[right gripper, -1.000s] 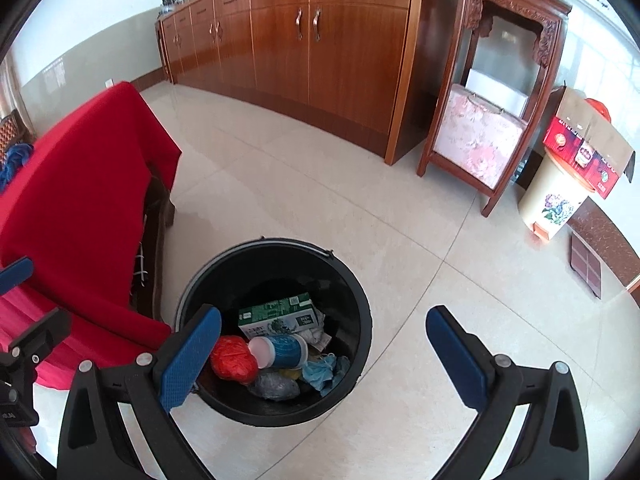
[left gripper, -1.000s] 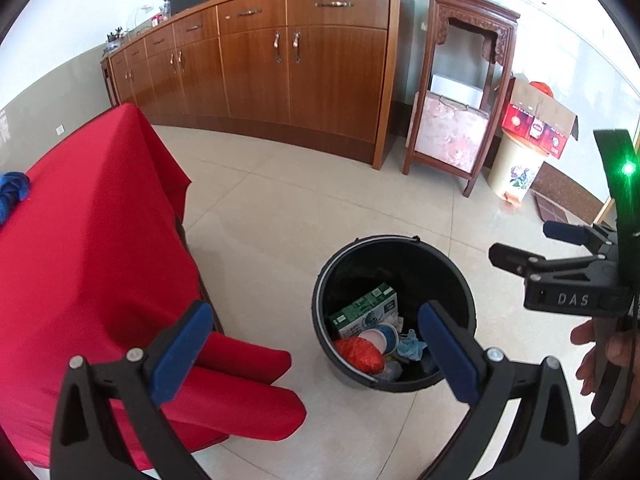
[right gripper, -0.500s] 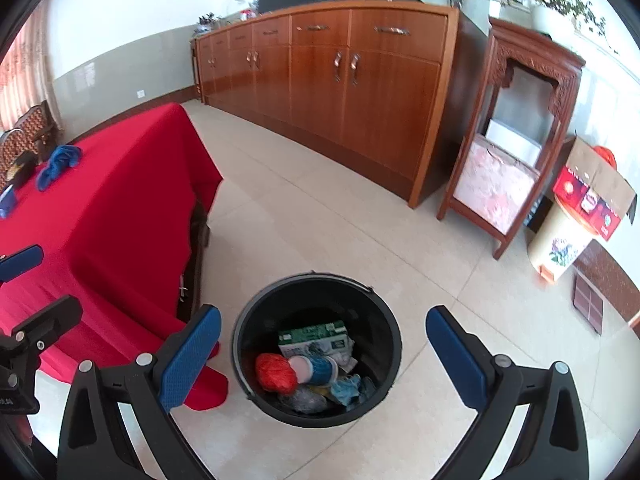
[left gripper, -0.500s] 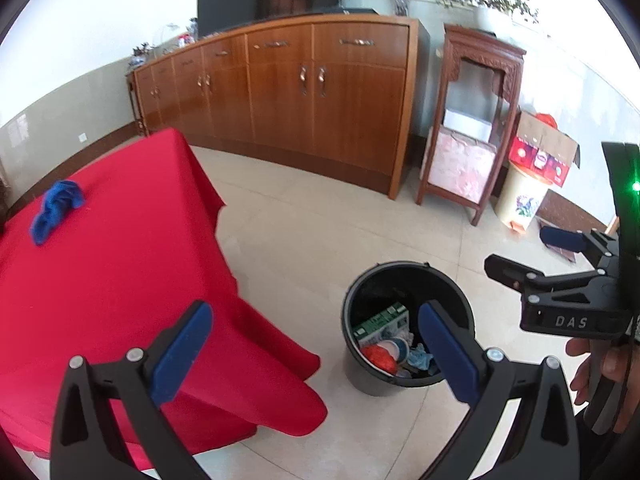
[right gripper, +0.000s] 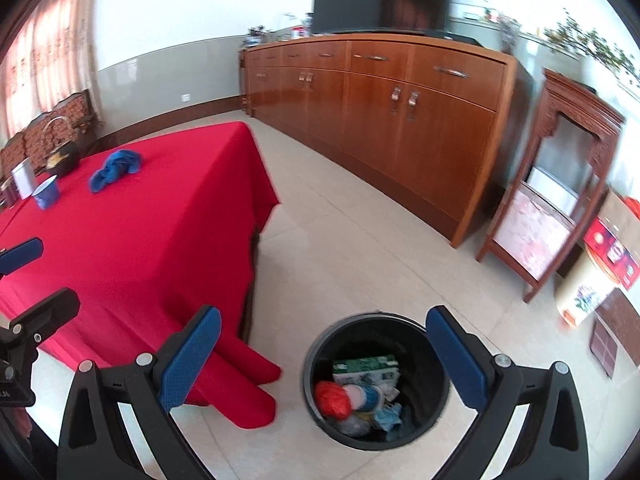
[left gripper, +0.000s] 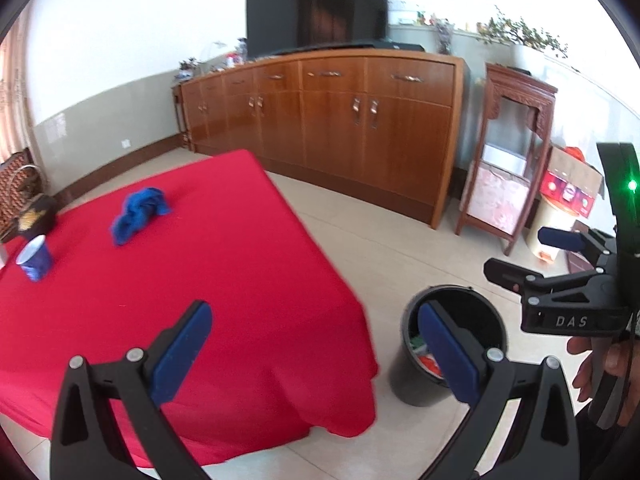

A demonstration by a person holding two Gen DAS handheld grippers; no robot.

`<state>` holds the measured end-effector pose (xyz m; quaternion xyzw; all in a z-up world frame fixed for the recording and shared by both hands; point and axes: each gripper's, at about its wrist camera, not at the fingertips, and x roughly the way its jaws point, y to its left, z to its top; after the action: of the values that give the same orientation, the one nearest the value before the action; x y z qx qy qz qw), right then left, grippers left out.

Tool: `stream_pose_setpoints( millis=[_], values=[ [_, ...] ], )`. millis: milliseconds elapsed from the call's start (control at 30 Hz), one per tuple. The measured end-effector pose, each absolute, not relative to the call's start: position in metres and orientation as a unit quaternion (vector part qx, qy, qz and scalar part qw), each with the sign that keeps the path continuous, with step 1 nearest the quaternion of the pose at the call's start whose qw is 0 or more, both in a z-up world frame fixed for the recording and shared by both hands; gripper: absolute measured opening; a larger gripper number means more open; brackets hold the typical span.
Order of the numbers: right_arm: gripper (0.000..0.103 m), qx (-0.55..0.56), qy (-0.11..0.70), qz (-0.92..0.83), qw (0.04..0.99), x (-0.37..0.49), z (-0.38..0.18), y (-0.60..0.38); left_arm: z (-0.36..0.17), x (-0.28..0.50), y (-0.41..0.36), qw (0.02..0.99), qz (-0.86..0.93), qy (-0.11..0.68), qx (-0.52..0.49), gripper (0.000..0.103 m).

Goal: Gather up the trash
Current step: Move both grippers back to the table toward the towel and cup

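Note:
A black trash bucket (right gripper: 376, 380) (left gripper: 480, 320) stands on the floor beside the red-clothed table (left gripper: 160, 280) (right gripper: 140, 220). Inside it lie a green and white carton (right gripper: 366, 368), a red crumpled bag (right gripper: 332, 398), a blue-white cup (right gripper: 366, 396) and other scraps. On the table sit a blue paper cup (left gripper: 35, 258) (right gripper: 45, 192) and a crumpled blue cloth (left gripper: 140, 214) (right gripper: 115, 169). My left gripper (left gripper: 316, 350) is open over the table's corner, empty. My right gripper (right gripper: 324, 354) is open above the bucket, empty; it also shows in the left wrist view (left gripper: 532, 256).
A long wooden sideboard (right gripper: 380, 112) with a television (left gripper: 316, 12) on top lines the far wall. A carved wooden stand (right gripper: 560, 200), a cardboard box (left gripper: 572, 184) and a small floral bin (right gripper: 584, 296) stand to the right. A dark kettle (right gripper: 62, 156) sits at the table's far left.
Both grippers have risen and tilted up away from the bucket, so the tabletop with cup and cloth has come into view. Both stay open and empty.

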<state>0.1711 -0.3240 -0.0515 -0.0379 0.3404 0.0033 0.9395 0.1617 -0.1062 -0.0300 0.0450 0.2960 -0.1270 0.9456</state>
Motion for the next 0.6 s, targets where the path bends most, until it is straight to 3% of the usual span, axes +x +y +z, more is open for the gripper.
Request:
stream_pose_setpoints(
  millis=[600],
  values=[
    [0.103, -0.076, 0.329, 0.109, 0.935, 0.214, -0.045, -0.183, -0.030, 0.163, 0.017, 0.958, 0.003, 0.285, 0.013, 0.101]
  ],
)
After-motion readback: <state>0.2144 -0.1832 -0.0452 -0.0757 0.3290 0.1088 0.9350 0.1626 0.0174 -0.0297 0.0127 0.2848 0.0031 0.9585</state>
